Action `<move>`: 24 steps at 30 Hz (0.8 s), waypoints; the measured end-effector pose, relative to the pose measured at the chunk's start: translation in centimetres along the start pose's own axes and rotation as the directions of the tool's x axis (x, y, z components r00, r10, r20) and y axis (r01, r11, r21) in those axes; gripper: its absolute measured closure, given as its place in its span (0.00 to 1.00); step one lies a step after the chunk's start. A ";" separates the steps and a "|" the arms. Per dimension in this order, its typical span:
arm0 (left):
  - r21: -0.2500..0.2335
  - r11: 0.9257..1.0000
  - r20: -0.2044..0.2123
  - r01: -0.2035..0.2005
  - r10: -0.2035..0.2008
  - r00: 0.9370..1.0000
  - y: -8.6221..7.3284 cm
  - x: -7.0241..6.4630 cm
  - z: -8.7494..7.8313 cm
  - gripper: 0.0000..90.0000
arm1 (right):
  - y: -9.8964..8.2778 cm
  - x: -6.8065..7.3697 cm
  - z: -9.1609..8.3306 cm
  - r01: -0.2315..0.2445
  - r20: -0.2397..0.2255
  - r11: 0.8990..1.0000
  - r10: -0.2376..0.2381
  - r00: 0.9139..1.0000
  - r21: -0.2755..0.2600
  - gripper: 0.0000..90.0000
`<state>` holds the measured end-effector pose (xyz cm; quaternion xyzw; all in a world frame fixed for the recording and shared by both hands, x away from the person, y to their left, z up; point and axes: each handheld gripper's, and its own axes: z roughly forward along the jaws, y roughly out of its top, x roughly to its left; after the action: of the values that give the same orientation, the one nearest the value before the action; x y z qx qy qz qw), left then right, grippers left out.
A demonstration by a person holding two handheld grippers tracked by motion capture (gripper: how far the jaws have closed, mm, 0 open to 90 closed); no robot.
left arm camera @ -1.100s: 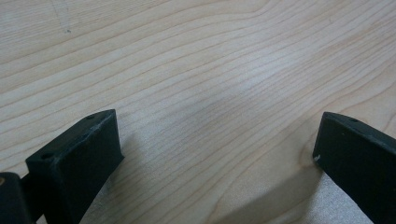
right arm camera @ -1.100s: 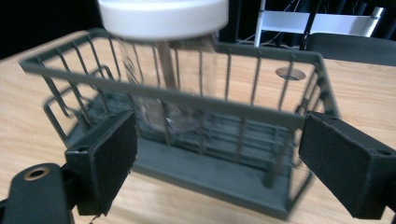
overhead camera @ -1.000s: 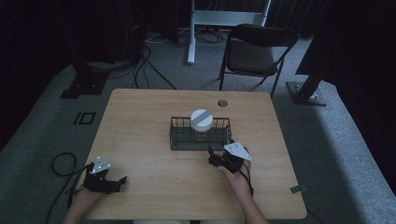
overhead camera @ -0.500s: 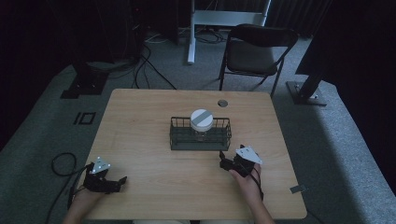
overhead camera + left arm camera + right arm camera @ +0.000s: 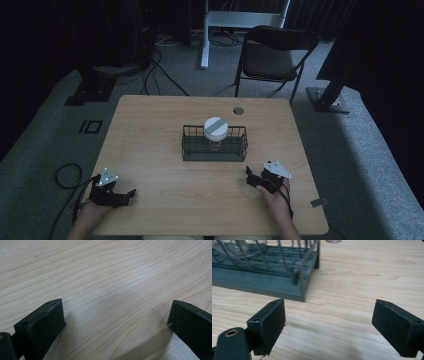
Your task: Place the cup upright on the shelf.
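Both grippers rest released on the table (image 5: 150, 130); right gripper (image 5: 256, 178) near the basket (image 5: 215, 150) holding the jar (image 5: 215, 131). Next move: reach for jar.

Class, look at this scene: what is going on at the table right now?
A person sits at a light wooden table with a black two-jaw gripper in each hand. The left gripper rests near the table's front left, jaws open and empty. The right gripper, also open and empty, sits just in front of a dark wire basket that holds a clear jar with a white lid.
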<state>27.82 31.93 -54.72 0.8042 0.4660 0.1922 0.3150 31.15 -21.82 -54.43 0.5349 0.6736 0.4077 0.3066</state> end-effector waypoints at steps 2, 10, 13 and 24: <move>-0.002 1.000 0.000 0.003 -0.003 1.000 0.0 0.0 0.0 0.01 | -0.1 -0.4 -0.2 -0.007 0.000 1.000 0.007 1.000 0.010 0.13; -0.002 1.000 0.000 0.003 -0.003 1.000 0.0 0.0 0.0 0.01 | -0.6 -1.8 -0.9 0.019 -0.004 0.997 -0.019 1.000 0.069 0.13; -0.002 1.000 0.000 0.003 -0.003 1.000 0.0 0.0 0.0 0.01 | -0.7 -2.0 -1.1 0.038 -0.027 0.995 -0.036 0.999 0.089 0.13; -0.002 1.000 0.000 0.003 -0.003 1.000 0.0 0.0 0.0 0.01 | -1.0 -2.6 -1.3 0.084 -0.104 0.985 -0.068 0.992 0.151 0.13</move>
<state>27.81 31.91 -54.74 0.8031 0.4671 0.1922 0.3161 30.23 -24.69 -54.77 0.5103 0.7374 0.3680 0.2459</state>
